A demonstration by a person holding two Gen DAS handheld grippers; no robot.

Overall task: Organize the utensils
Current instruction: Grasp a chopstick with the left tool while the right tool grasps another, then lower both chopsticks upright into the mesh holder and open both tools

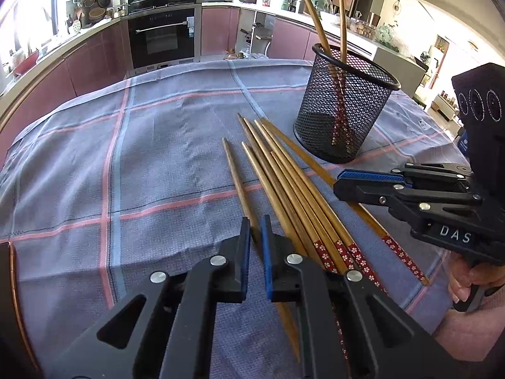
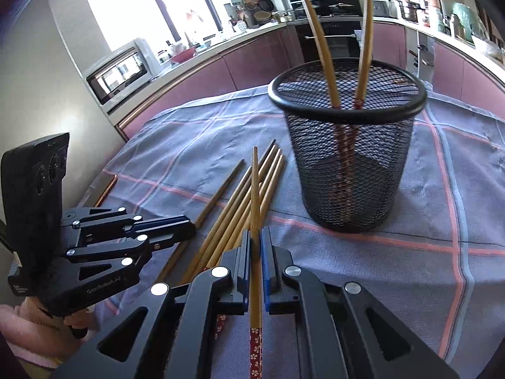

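A black mesh cup (image 1: 344,110) (image 2: 347,158) stands on the checked cloth with two wooden chopsticks upright in it. Several chopsticks (image 1: 284,173) (image 2: 221,230) with red flowered ends lie side by side on the cloth in front of the cup. My left gripper (image 1: 256,224) (image 2: 192,227) is shut on the leftmost chopstick (image 1: 233,170), which runs between its pads. To the right of the pile, my right gripper (image 2: 255,235) (image 1: 337,183) is shut on another chopstick (image 2: 255,183), whose thin tip points toward the cup.
The blue-grey cloth (image 1: 142,158) with pink lines covers a round table with a copper rim (image 1: 14,284). Pink kitchen cabinets and a black oven (image 1: 162,39) stand beyond the far edge. A person's hand (image 1: 467,281) in a pink sleeve holds the right gripper's handle.
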